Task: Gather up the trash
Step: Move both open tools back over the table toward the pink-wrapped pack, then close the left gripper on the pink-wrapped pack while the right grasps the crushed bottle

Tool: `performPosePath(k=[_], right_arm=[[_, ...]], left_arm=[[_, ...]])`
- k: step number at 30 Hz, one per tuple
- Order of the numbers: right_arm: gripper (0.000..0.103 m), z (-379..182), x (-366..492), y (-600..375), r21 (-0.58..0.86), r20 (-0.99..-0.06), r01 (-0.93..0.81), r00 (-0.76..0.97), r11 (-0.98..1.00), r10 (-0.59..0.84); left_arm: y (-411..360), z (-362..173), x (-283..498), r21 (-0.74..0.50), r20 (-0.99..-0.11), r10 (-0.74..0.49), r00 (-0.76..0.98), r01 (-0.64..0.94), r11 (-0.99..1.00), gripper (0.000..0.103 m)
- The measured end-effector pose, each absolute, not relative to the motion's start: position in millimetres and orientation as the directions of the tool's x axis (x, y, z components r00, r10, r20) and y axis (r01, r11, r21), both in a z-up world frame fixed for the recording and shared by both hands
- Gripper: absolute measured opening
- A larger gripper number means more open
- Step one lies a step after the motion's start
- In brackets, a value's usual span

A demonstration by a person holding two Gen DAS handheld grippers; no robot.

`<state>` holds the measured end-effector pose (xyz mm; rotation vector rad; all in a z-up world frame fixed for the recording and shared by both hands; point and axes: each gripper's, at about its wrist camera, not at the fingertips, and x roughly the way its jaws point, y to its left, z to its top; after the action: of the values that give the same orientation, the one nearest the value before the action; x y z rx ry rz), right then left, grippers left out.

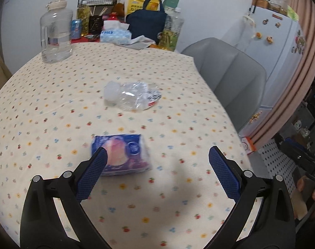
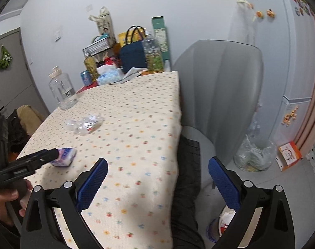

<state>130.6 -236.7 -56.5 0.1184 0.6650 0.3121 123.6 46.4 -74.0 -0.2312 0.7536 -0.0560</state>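
Your left claw [image 1: 157, 155] hangs with its jaws apart over the counter [image 1: 53, 108], its left finger overlapping the blue tissue pack [image 1: 124, 151]. The crumpled clear plastic bottle [image 1: 132, 96] lies farther out. Your right claw [image 2: 157, 166] is spread too, gripping nothing, above the counter's edge.

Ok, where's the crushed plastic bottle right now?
The crushed plastic bottle lies mid-table on the floral tablecloth, beyond the purple tissue pack and the open left gripper.
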Motion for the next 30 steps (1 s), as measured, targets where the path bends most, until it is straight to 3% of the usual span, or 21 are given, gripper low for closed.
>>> performPosePath(k=[18, 20, 22, 30], right_arm=[[0.095, -76, 140, -227, 0.246, -0.612, -0.259, 0.706, 0.934, 0.357], [0.095, -78, 142, -228, 0.255, -0.616, -0.255, 0.700, 0.933, 0.360], [0.095, -79, 144, -227, 0.261, -0.617, -0.258, 0.696, 0.930, 0.367], [0.095, -66, 147, -208, 0.256, -0.587, -0.323, 0.697, 0.911, 0.412]], left_arm=[[52, -111, 151, -0.102, -0.781, 0.002, 0.625, -0.130, 0.986, 0.097], [51, -111, 153, -0.091, -0.780, 0.014, 0.626, -0.135, 0.987, 0.092], [53, -110, 152, -0.069, -0.776, 0.046, 0.629, -0.157, 0.985, 0.072], [71, -106, 143, -0.176, -0.750, -0.052, 0.660, -0.123, 0.977, 0.061]])
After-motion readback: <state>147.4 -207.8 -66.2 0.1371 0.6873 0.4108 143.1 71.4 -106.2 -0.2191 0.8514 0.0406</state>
